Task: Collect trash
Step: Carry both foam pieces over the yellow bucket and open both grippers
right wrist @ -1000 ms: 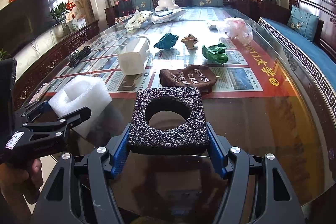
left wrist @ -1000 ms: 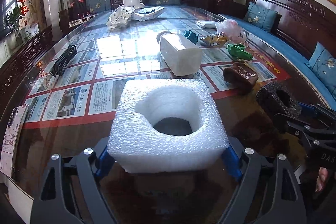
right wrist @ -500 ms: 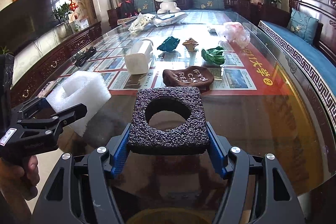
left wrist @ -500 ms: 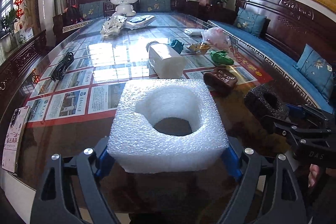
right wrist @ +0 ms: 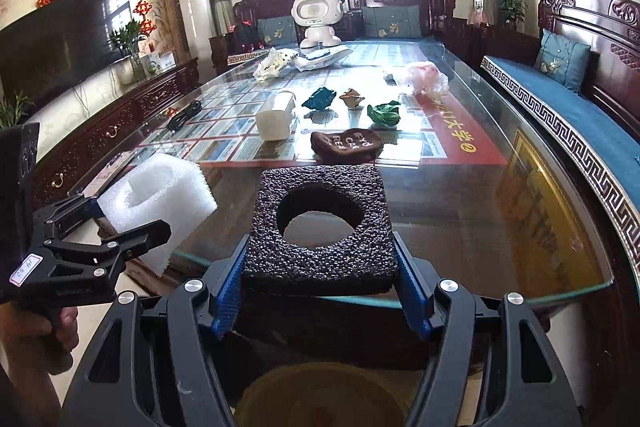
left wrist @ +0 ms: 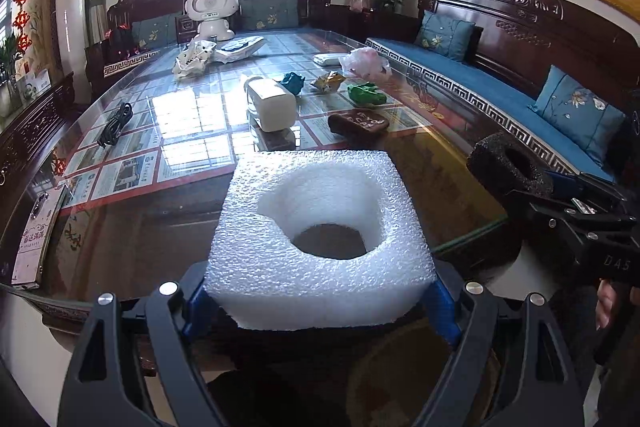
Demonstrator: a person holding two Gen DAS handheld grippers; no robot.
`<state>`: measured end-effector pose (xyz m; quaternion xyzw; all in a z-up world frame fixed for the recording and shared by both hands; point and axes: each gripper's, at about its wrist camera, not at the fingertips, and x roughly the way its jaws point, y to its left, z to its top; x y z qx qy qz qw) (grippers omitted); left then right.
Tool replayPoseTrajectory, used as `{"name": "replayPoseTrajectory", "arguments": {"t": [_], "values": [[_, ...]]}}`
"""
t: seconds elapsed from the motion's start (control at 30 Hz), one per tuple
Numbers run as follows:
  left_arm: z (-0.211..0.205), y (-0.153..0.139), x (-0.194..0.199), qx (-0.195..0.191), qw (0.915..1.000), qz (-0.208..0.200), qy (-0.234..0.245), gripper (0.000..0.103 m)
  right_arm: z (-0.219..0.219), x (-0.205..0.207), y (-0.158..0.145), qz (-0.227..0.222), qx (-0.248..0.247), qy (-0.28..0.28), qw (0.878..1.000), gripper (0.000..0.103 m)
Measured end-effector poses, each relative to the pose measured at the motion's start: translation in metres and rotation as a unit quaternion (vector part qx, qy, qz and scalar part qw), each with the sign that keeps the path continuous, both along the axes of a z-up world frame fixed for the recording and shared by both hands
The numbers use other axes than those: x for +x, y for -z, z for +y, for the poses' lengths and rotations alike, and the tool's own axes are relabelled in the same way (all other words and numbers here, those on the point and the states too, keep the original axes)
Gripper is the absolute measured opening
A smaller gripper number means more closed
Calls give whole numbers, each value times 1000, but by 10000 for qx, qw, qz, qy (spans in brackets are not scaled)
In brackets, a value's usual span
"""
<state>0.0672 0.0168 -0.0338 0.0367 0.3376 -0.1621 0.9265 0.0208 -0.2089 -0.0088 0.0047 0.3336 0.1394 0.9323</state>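
Here, a white foam block (left wrist: 320,243) is clamped in the left gripper (left wrist: 320,301) and a black foam block (right wrist: 322,225) in the right gripper (right wrist: 320,301); a round yellowish bin (right wrist: 320,397) is seen at six o'clock, directly beneath the right fingers, so that load is judged nearer to being dropped.

"DAS" on right gripper (left wrist: 552,183) body

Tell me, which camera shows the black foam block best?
The right wrist view: the black foam fills the centre, seen from above with its round hole, clamped in the right gripper. The left wrist view shows the black foam only small and side-on at the right edge, partly hidden by that gripper.
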Motion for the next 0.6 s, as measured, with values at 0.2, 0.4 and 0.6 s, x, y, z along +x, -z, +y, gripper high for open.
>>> {"name": "replayPoseTrajectory", "arguments": {"t": [0.2, 0.4, 0.6], "values": [[-15, 8, -41, 66, 9996, 39, 270, 83, -6, -45, 3, -8, 70, -162, 9998, 64], [-24, 22, -74, 117, 9989, 67, 449, 83, -17, -91, 12, 60, 39, -154, 9999, 64], [-30, 42, -95, 204, 9979, 239, 568, 83, -22, -122, 43, 483, -115, -63, 9987, 64]]}}
